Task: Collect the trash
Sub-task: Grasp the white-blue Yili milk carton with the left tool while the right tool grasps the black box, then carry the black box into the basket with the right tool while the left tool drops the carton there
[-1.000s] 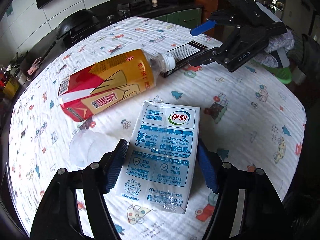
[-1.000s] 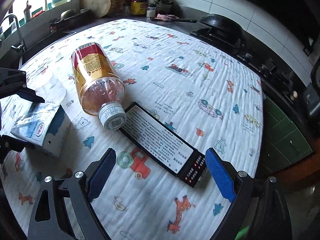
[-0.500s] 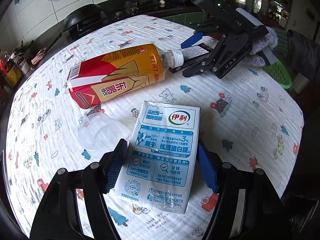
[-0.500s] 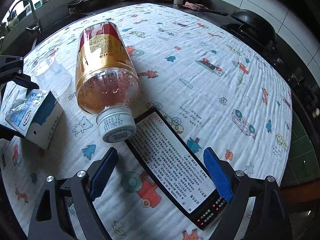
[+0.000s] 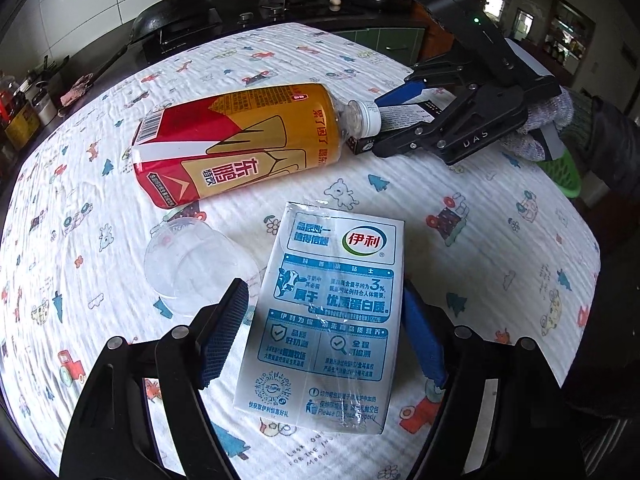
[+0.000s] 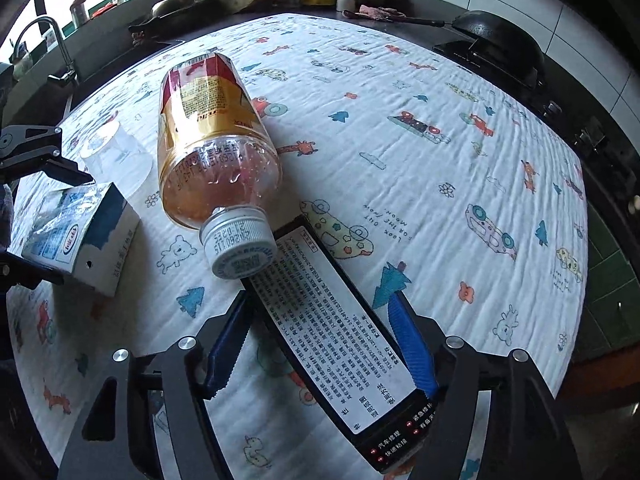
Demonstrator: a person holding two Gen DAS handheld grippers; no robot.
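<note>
A white and blue milk carton (image 5: 328, 312) lies flat on the patterned tablecloth between the fingers of my left gripper (image 5: 320, 332), which is open around it with a gap on the left side. The carton also shows in the right wrist view (image 6: 80, 236). My right gripper (image 6: 320, 344) is open around a long black box with a white label (image 6: 336, 328), fingers on both sides of it. An orange and red drink bottle (image 5: 236, 144) lies on its side, its white cap (image 6: 240, 244) against the box end. A clear plastic cup (image 5: 192, 264) lies beside the carton.
A green basket (image 5: 560, 168) sits past the table's right edge behind my right gripper (image 5: 404, 104). A black wok (image 6: 500, 48) and stove stand on the counter behind the table. A sink with a tap (image 6: 52, 44) is at the far left.
My right gripper has moved forward along the black box until its fingers straddle it near the bottle cap. The left gripper stays around the carton, the view shifted slightly.
</note>
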